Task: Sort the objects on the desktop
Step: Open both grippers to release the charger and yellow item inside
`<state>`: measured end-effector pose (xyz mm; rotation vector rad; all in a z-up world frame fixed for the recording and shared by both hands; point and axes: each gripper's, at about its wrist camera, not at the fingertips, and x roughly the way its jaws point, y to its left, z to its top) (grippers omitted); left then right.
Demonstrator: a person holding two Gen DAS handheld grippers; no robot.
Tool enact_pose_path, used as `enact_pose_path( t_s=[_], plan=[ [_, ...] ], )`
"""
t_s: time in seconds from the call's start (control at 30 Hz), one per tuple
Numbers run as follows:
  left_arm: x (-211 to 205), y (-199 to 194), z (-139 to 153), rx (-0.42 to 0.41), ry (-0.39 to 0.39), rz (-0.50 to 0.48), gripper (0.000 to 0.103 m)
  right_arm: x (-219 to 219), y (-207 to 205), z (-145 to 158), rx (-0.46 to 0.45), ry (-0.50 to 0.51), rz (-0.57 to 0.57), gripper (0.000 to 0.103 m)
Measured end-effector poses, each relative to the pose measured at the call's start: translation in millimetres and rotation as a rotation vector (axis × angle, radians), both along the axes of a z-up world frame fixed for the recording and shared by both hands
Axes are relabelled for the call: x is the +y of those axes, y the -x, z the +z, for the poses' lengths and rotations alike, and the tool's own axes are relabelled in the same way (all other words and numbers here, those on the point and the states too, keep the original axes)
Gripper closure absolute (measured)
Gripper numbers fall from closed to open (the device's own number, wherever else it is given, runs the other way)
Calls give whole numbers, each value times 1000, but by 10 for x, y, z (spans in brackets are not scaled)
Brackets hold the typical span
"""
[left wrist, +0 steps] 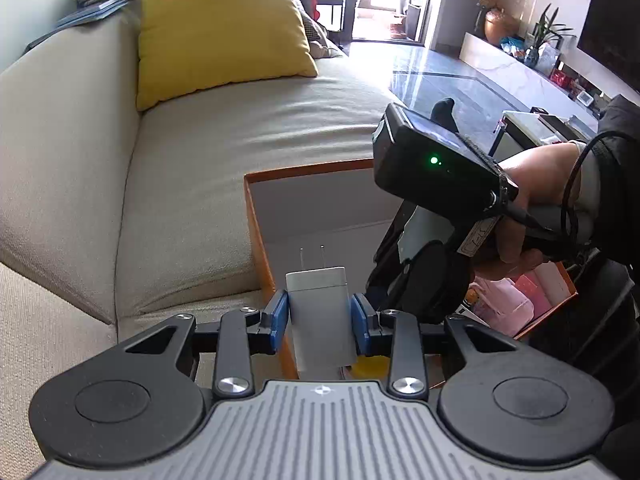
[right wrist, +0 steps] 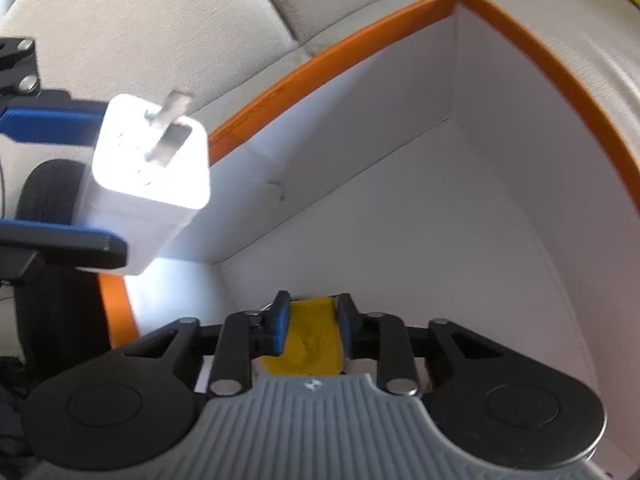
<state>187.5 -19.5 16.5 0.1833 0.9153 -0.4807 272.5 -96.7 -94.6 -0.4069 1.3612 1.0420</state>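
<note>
A white plug charger (left wrist: 318, 292) with two metal prongs pointing forward sits between the blue pads of my left gripper (left wrist: 320, 312), which is shut on it. It hangs over the near left corner of a white box with an orange rim (left wrist: 256, 240). The right wrist view shows the same charger (right wrist: 152, 168) at left, above the box rim (right wrist: 320, 64). My right gripper (right wrist: 312, 308) reaches down inside the box, shut on a flat yellow object (right wrist: 314, 344). A person's hand (left wrist: 532, 184) holds the right gripper's black body (left wrist: 432, 160).
The box rests on a beige sofa seat (left wrist: 192, 184) with a yellow cushion (left wrist: 216, 32) at its back. Pink items (left wrist: 516, 300) lie in the box's right part. The white box floor (right wrist: 440, 240) ahead of the right gripper is bare.
</note>
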Motion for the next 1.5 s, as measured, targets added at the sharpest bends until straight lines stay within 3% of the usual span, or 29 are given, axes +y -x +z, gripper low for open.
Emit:
enact_pose_path(
  t_s=[0.13, 0.27, 0.47, 0.7, 0.77, 0.87, 1.03, 1.1, 1.33, 1.5],
  plan=[
    [-20, -2, -2, 2, -7, -19, 64, -14, 121, -23, 39, 0, 47, 78],
    [-84, -8, -34, 19, -25, -49, 64, -64, 149, 14, 10, 10, 47, 79],
    [-246, -73, -122, 82, -49, -74, 64, -307, 70, 298, -111, -48, -30, 77],
    [-547, -172, -360, 145, -168, -75, 64, -482, 113, 375, -206, -32, -44, 77],
    [-591, -252, -433, 184, -177, -56, 64, -500, -84, 367, -225, -24, -58, 77],
    [-693, -338, -543, 225, -203, -58, 64, -435, -47, 303, -252, -18, -57, 77],
    [-845, -442, -714, 235, -337, -64, 64, -420, -155, 240, -289, -10, -33, 77],
    [-893, -470, -773, 238, -377, -67, 64, -227, -19, 125, -297, -6, -30, 77],
    [-1013, -467, -947, 243, -486, -90, 65, -297, -8, 97, -301, -7, -50, 77],
    [-967, -452, -981, 257, -483, -87, 64, -285, -19, -33, -291, -10, -57, 77]
  ],
)
